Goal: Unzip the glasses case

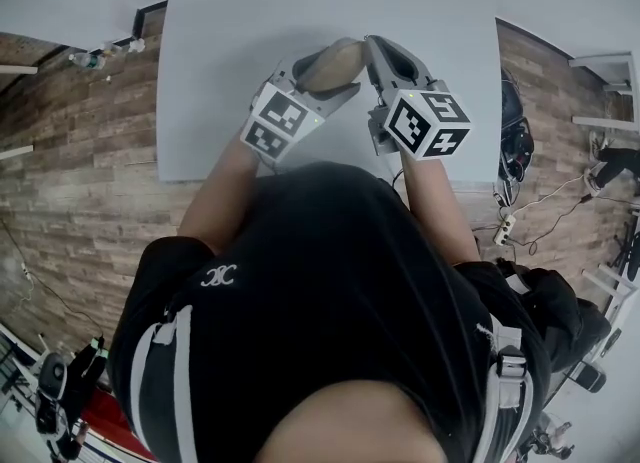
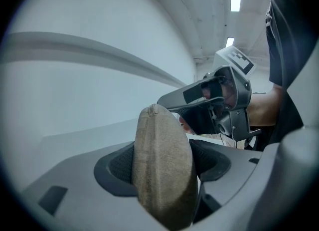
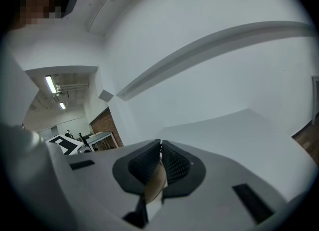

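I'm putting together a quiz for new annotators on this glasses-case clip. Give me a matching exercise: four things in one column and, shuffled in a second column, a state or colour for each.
Column one
1. glasses case
2. left gripper
3. right gripper
4. table

Column two
A. jaws nearly together, pinching a thin tan tab
B. pale grey, beneath both grippers
C. tan, suede-like, gripped from both sides
D. jaws wide apart, pressing on the case

Pairs: 1-C, 2-D, 3-A, 4-B
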A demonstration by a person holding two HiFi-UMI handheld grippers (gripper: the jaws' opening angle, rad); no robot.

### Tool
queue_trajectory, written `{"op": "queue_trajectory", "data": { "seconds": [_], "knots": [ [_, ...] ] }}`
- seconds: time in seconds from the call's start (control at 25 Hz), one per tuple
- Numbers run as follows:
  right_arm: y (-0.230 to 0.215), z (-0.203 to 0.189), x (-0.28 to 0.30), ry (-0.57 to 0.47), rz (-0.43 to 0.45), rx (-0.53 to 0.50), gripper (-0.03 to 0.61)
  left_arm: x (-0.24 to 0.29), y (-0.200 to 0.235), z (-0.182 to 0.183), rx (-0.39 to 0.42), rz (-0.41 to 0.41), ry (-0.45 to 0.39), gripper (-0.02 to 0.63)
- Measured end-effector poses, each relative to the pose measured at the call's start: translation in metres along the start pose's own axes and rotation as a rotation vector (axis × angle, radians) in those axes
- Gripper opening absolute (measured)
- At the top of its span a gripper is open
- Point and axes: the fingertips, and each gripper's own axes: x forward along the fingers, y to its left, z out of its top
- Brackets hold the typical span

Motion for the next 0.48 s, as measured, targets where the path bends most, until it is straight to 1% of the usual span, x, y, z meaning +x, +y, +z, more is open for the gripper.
{"op": "queue_trajectory", "data": {
  "seconds": [0.2,0.36,0.48],
  "knots": [
    [-0.003,-0.005,0.003,0.015,0.016,0.007,0.025,-0.008,0.006,0.000,-0.039,-0.051,-0.027,0.321],
    [-0.001,-0.004,0.005,0.021,0.024,-0.009,0.023,-0.015,0.009,0.012,-0.128,-0.081,-0.106,0.321],
    [0.001,-0.007,0.005,0.033,0.040,0.005,0.023,-0.019,0.009,0.012,-0.166,-0.089,-0.122,0.321]
  ]
}}
